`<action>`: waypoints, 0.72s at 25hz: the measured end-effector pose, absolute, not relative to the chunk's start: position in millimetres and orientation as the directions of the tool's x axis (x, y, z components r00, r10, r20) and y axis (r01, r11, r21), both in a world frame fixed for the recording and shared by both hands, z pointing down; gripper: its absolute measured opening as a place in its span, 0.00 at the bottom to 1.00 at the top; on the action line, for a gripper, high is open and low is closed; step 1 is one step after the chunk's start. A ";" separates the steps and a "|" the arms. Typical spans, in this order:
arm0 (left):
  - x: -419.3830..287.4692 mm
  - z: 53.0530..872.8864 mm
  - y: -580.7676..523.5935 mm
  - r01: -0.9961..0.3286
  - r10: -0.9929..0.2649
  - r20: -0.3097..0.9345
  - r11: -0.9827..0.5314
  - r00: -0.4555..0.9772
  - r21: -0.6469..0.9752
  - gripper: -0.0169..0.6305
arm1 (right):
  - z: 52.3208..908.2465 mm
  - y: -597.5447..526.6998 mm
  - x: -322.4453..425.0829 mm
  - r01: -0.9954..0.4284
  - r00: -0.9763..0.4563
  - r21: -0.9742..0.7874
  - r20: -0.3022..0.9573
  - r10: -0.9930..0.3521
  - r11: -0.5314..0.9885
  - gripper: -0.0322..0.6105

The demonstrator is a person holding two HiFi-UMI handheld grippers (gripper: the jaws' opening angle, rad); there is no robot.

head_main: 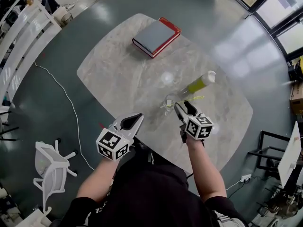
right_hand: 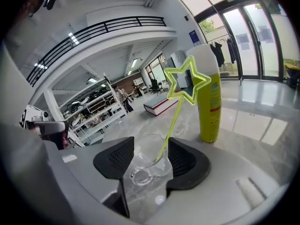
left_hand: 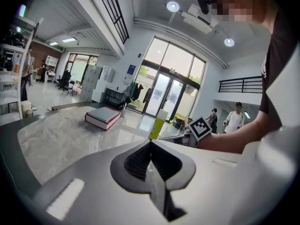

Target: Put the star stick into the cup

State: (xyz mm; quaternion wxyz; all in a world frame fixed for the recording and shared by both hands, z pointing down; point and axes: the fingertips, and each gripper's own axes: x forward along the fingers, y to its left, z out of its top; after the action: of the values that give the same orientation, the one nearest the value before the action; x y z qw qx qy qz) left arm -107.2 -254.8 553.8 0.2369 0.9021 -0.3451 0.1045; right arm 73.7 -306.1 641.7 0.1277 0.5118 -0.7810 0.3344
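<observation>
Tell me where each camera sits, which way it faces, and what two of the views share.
Head view: on the person's head, looking steeply down at the table, book, bottle and cup; both arms, left gripper and right gripper show.
Left gripper view: on the left gripper, facing across the table over its shut jaws; the right arm shows.
Right gripper view: on the right gripper, facing the cup holding the star stick between open jaws.
Shared: all views show book and bottle.

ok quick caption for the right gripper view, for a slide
Star stick leaning in the clear cup, framed by the open right claw, yellow bottle behind on the marble table
</observation>
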 end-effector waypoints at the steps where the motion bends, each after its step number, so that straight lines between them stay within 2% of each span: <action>1: -109.0 551.6 -253.4 -0.672 -0.575 0.348 -0.650 0.741 0.356 0.03 | 642.0 -304.0 74.9 -0.882 -0.443 -0.406 0.542 -0.715 0.239 0.43; 6: -116.7 539.0 -245.9 -0.661 -0.577 0.322 -0.655 0.750 0.367 0.03 | 641.1 -290.2 83.2 -0.864 -0.426 -0.480 0.531 -0.733 0.154 0.45; 13: -121.9 524.0 -235.7 -0.614 -0.552 0.270 -0.694 0.789 0.376 0.03 | 618.6 -261.8 90.6 -0.878 -0.364 -0.467 0.513 -0.777 0.103 0.45; 18: -127.2 514.2 -230.4 -0.602 -0.540 0.267 -0.717 0.798 0.351 0.03 | 589.8 -238.7 90.0 -0.883 -0.367 -0.451 0.482 -0.795 0.134 0.44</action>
State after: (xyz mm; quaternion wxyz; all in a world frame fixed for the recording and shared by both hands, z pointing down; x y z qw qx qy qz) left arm -127.2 -230.4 514.2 0.2144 0.9237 -0.3091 0.0727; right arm 90.0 -238.7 589.8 0.0629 0.5589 -0.7505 0.3470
